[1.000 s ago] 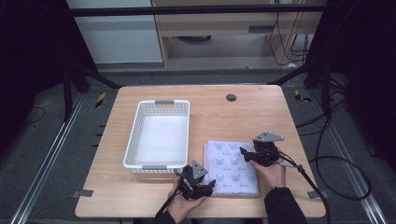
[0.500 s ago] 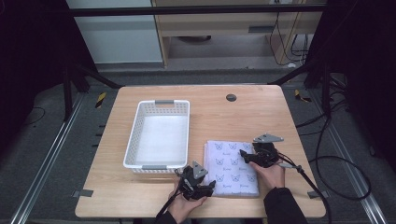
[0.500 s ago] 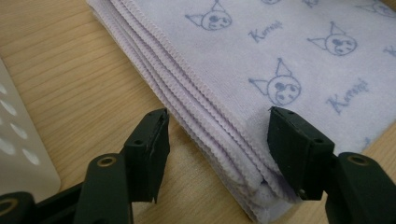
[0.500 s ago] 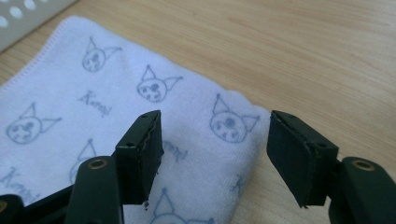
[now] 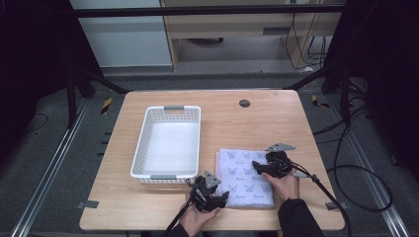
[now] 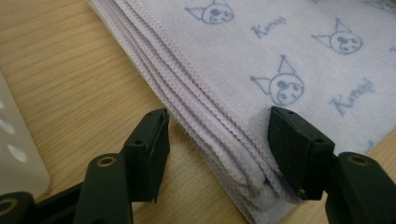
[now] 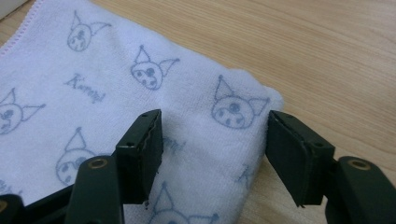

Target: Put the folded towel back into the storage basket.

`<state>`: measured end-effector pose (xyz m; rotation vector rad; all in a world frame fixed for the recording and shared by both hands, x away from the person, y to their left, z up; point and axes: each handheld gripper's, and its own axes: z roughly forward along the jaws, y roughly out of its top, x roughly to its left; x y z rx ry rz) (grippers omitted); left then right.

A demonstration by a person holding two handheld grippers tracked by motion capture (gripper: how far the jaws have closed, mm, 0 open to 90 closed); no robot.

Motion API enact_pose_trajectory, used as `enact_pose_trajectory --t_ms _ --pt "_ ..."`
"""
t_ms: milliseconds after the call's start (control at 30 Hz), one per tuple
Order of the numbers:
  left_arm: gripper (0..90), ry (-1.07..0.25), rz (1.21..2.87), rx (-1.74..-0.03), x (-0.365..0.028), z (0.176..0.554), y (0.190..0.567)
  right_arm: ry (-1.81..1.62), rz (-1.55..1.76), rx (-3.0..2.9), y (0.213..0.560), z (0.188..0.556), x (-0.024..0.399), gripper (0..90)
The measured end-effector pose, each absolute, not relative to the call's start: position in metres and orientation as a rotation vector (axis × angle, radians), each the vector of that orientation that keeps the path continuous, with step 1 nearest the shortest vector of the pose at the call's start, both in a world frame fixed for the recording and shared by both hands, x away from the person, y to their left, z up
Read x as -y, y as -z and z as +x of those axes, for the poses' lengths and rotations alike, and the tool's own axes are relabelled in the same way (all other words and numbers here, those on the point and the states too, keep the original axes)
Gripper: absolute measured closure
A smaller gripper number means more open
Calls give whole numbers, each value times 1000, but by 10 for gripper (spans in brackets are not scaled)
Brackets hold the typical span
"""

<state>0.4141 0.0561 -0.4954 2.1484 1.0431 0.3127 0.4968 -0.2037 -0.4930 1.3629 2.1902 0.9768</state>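
A folded lilac towel [image 5: 244, 175] printed with cartoon faces lies on the wooden table [image 5: 247, 123], near its front edge. My left gripper [image 5: 223, 196] is at the towel's near left corner. In the left gripper view it [image 6: 217, 140] stands open, and the towel's [image 6: 261, 56] stacked layered edge runs between its jaws. My right gripper [image 5: 257, 168] is at the towel's right side. It [image 7: 215, 140] is open astride a rounded corner of the towel [image 7: 93, 84]. Its jaws have just been closing a little, and the pads are not pressing on the cloth.
A white perforated basket [image 5: 140, 143] stands empty to the left of the towel, and its corner [image 6: 14, 154] lies close to my left gripper. A small dark disc [image 5: 244, 103] sits at the table's far edge. Cables [image 5: 336, 173] trail off the right side.
The right gripper has shifted slightly down and nearer along the towel's right side. The left gripper has stayed put.
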Motion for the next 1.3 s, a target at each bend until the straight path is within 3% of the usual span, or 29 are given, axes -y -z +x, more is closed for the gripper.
enact_pose_trajectory --t_ms 200,300,467,767,933,1133,1300 --pt "382 -281 2163 -1064 -55 417 494 -982 1398 -2192 495 498 204 390" --pt "459 -261 2160 -1053 -54 417 494 -993 1416 -2199 495 499 204 426" --pt "480 -237 2155 -1059 -54 417 494 -1003 1429 -2204 495 499 203 471" --pt "628 -171 2134 -1042 -55 418 494 -1029 1421 -2202 492 496 202 682" --pt "699 -140 2119 -1030 -57 419 494 -1050 1403 -2188 489 494 203 740" --pt "743 -133 2106 -1017 -61 419 491 -1100 1366 -2171 480 489 205 754" --pt "749 -222 2129 -946 -63 414 479 -1122 1312 -2163 470 484 204 753"
